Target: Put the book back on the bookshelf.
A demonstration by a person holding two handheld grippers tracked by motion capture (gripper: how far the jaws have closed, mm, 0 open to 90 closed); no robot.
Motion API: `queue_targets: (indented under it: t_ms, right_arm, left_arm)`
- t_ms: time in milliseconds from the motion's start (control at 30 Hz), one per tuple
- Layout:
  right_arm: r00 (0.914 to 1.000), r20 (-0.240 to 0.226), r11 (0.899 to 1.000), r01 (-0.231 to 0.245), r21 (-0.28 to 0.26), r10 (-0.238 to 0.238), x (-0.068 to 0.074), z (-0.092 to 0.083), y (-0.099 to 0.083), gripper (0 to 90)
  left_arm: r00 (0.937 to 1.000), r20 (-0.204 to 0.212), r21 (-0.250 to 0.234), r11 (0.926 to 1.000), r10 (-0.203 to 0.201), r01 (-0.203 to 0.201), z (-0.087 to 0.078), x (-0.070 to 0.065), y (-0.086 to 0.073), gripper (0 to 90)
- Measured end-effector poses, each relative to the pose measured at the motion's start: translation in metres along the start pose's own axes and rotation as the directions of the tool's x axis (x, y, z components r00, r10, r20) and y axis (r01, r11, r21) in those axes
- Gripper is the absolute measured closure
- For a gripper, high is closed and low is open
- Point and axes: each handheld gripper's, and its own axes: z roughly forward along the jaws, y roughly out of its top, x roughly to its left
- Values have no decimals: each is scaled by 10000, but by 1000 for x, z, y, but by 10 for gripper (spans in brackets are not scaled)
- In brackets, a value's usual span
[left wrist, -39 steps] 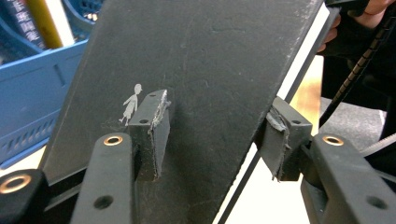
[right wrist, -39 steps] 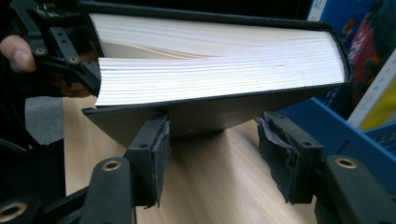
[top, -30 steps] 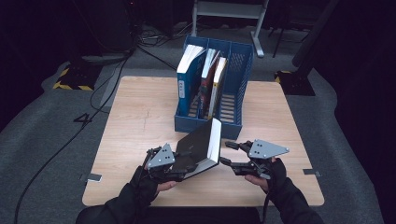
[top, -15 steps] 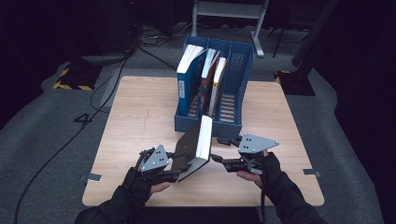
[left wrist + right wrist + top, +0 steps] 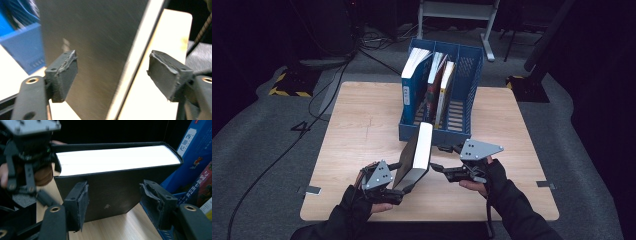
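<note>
One black book (image 5: pixel 418 155) is stood tilted near the desk's (image 5: pixel 357 125) front edge, just before the blue rack (image 5: pixel 472 75), where three books (image 5: pixel 432 82) are counted. The left gripper (image 5: pixel 399 172) has just been opened wide, the book between its jaws unpressed. The right gripper (image 5: pixel 437 167) is held open beside the cover. White pages (image 5: pixel 117 158) are seen in the right gripper view; the left gripper view gives bare cover (image 5: pixel 97 50).

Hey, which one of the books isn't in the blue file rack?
The black-covered book, standing on edge on the wooden table between the two grippers. The other books stand inside the blue rack behind it.
</note>
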Motion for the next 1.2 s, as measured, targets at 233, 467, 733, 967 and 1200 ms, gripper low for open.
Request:
queue_targets:
  t_ms: [233,467,733,967,1200]
  right_arm:
    - [10000,21,10000,-81,-23,81,2,6,2,389]
    - [9997,-5,9995,-253,-173,253,3,12,2,380]
    - [10000,45,9998,10,-205,-9,6,20,-1,357]
    - [9996,262,9999,108,-69,-106,4,25,-4,346]
    - [9995,309,10000,-68,-49,70,-1,27,-8,334]
  left_arm:
    - [9946,-914,69,9987,-494,503,18,-4,-10,157]
    - [9789,-1873,-191,9967,-815,793,31,-3,-12,163]
    - [9719,-2114,-460,9943,-1040,964,34,-2,-14,153]
    - [9733,-2088,-518,9949,-953,863,29,-3,-16,207]
    - [9715,-2237,-413,9967,-781,706,22,-3,-17,301]
